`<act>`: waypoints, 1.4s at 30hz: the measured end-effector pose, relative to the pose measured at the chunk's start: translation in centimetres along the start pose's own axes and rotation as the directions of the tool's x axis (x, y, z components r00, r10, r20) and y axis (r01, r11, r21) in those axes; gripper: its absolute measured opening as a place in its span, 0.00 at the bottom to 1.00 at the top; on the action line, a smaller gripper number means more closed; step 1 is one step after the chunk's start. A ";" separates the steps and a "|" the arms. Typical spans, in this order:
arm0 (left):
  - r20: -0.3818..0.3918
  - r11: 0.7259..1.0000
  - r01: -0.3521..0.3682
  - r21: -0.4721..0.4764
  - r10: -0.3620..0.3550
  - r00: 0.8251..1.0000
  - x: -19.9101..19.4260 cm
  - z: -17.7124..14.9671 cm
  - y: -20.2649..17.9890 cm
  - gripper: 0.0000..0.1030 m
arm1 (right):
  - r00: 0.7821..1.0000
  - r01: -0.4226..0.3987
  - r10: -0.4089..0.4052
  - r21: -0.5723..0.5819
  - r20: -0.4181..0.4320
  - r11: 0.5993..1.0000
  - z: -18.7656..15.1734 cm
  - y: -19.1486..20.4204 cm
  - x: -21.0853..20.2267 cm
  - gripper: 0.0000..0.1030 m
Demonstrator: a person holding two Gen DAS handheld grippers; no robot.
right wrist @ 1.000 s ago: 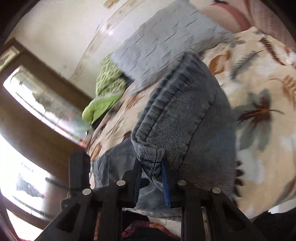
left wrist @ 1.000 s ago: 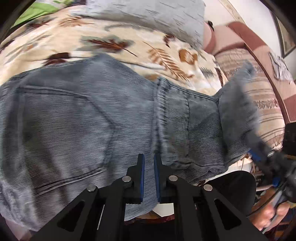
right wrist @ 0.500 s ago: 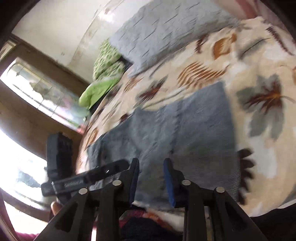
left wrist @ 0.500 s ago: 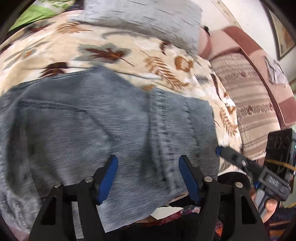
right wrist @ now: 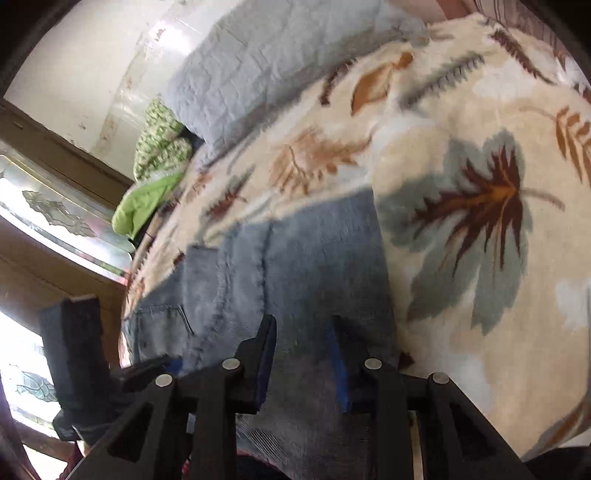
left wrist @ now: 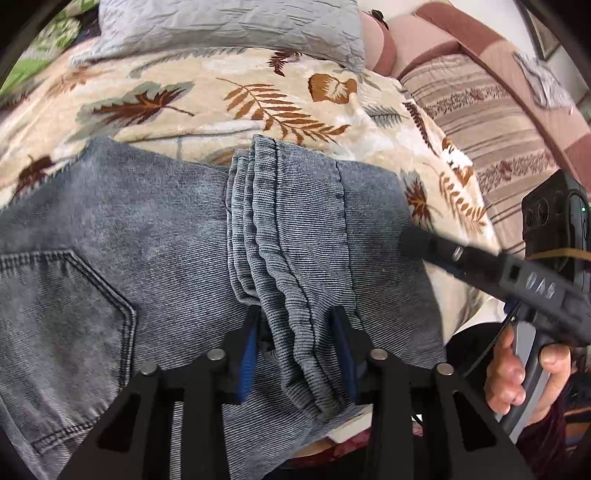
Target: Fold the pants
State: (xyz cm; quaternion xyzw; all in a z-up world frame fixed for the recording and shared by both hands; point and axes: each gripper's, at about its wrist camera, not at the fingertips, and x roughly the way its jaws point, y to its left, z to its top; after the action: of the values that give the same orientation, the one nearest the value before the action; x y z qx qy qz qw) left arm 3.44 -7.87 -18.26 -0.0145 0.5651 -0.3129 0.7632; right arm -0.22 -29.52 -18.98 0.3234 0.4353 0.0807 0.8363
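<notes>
Pants (left wrist: 155,266) on blanket (left wrist: 207,99) | left tool (left wrist: 297,354) closing round fold | right tool (right wrist: 303,360) spread, empty

One pair of faded blue-grey denim pants (left wrist: 155,236) is lying on one cream blanket printed with brown and grey leaves (left wrist: 207,103). One grey quilted pillow (left wrist: 229,26) is resting behind it. Two black two-finger grippers, left (left wrist: 295,354) and right (right wrist: 301,360), are showing, plus one hand (left wrist: 517,373).
</notes>
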 end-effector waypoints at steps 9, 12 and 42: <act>-0.017 0.991 0.060 -0.119 -0.062 0.998 0.8 0.3 0.6 0.23 | 0.982 -0.060 0.075 0.093 -0.171 0.994 4.3 -0.6 7.0 0.32; -0.015 0.984 0.088 -0.156 -0.092 0.996 0.4 0.0 0.8 0.20 | 0.981 -0.101 0.117 0.107 -0.152 0.989 4.5 -0.7 6.3 0.31; 0.161 0.815 -0.291 -0.501 0.419 0.894 -19.8 -12.3 18.7 0.68 | 0.957 -0.291 0.279 -0.227 -0.083 0.929 0.1 7.6 2.7 0.33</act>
State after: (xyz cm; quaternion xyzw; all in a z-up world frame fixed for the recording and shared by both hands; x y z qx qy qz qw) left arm -1.99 21.02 -12.80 -0.1313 0.5090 -0.0147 0.8506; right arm 2.61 -22.52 -16.19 0.2790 0.3913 0.2605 0.8374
